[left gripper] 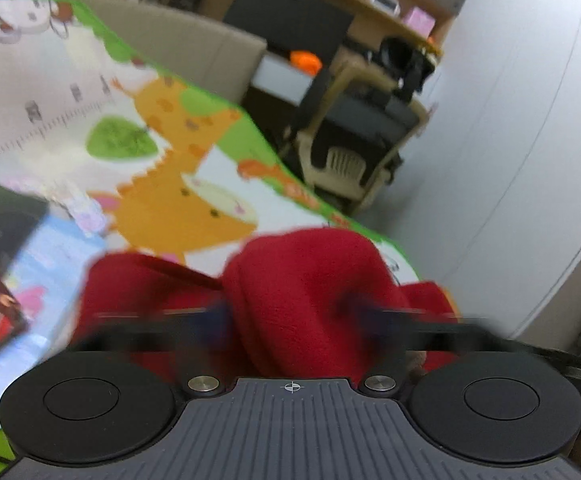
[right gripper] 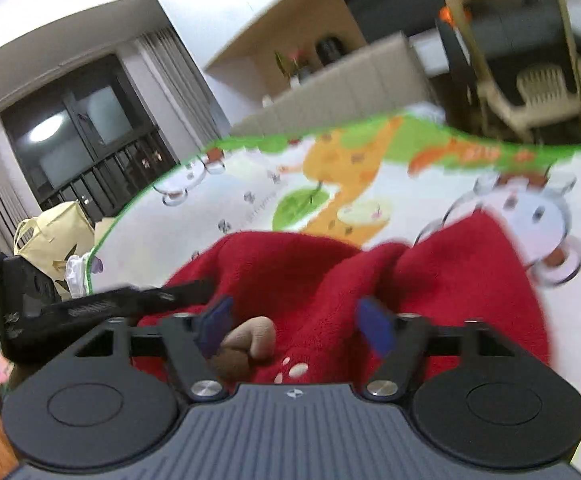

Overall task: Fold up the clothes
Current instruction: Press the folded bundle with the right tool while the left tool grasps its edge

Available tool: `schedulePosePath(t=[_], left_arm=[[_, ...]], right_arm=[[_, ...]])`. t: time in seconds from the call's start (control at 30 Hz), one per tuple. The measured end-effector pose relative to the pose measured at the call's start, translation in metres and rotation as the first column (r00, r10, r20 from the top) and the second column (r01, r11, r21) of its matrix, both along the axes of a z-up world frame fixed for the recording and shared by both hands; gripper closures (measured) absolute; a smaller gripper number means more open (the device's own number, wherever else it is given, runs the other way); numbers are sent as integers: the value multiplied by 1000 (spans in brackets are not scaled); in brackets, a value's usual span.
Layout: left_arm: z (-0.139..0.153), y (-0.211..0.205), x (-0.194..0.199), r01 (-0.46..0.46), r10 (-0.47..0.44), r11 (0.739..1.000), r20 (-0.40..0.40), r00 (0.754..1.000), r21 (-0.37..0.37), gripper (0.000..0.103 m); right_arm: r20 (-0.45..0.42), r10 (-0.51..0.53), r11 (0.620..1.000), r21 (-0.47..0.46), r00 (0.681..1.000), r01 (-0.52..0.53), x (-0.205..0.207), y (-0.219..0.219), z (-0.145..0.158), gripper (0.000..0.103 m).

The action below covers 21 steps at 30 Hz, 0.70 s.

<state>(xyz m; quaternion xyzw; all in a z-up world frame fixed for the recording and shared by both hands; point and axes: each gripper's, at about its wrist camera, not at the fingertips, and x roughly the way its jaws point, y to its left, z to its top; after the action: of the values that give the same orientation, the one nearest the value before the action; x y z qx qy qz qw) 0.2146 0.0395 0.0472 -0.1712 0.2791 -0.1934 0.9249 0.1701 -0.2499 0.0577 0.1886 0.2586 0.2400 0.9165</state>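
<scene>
The red fleece garment (right gripper: 330, 272) lay bunched on the play mat (right gripper: 250, 184), soft, limp, light; best pinched at its edges. Right claw (right gripper: 296, 320) gaped open; left claw (left gripper: 286, 312) straddled a fold, grip unclear.

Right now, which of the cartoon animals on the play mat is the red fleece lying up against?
In the right wrist view, the white cow by the mat's corner: the red fleece overlaps it. The orange giraffe lies clear beyond.

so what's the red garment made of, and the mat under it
The red garment looks like fleece or plush: a fuzzy, matte nap with soft, rounded folds. The play mat seems to be smooth printed foam or vinyl, judging by its slight sheen and flat cartoon print, though blur leaves that open.
</scene>
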Motion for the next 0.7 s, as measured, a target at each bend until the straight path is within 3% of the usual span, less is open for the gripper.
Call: schedulePosePath(t=[0.07,0.1,0.13,0.23,0.3,0.4,0.47,0.5,0.53,0.57,0.63,0.7], left_arm=[[4,2,-4,-10,10,1000,38,999,-3,70],[2,7,-6,-33,32,999,39,999,24,70],[1,12,-7,-56,54,997,40,998,51,70],[-18,24,-4,-115,116,983,1,993,140,65],[-34,34,-2,-121,125,987,-35,992,102,61],[-35,37,-4,-120,123,990,-27,992,79,60],[-33,34,-4,-116,118,989,-17,993,96,59],[-33,33,-3,-114,116,988,-12,993,104,59],[-33,33,-4,-115,117,988,-12,993,100,59],[-34,33,-4,-116,118,989,-13,993,96,58],[-35,34,-5,-116,117,989,-10,993,90,58],[-35,34,-6,-110,111,990,-10,994,91,57]], right_arm=[[-18,-13,998,-55,1000,12,14,12,-3,80],[33,-28,991,-128,999,32,13,17,1,81],[92,-54,974,-215,994,72,12,21,3,81],[98,-115,890,-431,989,146,17,24,-12,81],[49,-121,866,-483,991,130,20,21,-30,81],[138,-116,858,-486,984,169,0,24,-20,75],[194,-49,918,-377,980,121,-22,23,5,62],[225,-5,944,-321,974,78,-33,24,17,49],[262,50,957,-289,964,29,-44,27,26,41],[295,110,959,-281,949,-23,-53,34,31,40],[310,212,936,-336,927,-102,-66,52,29,40],[262,278,879,-457,924,-134,-69,73,6,40]])
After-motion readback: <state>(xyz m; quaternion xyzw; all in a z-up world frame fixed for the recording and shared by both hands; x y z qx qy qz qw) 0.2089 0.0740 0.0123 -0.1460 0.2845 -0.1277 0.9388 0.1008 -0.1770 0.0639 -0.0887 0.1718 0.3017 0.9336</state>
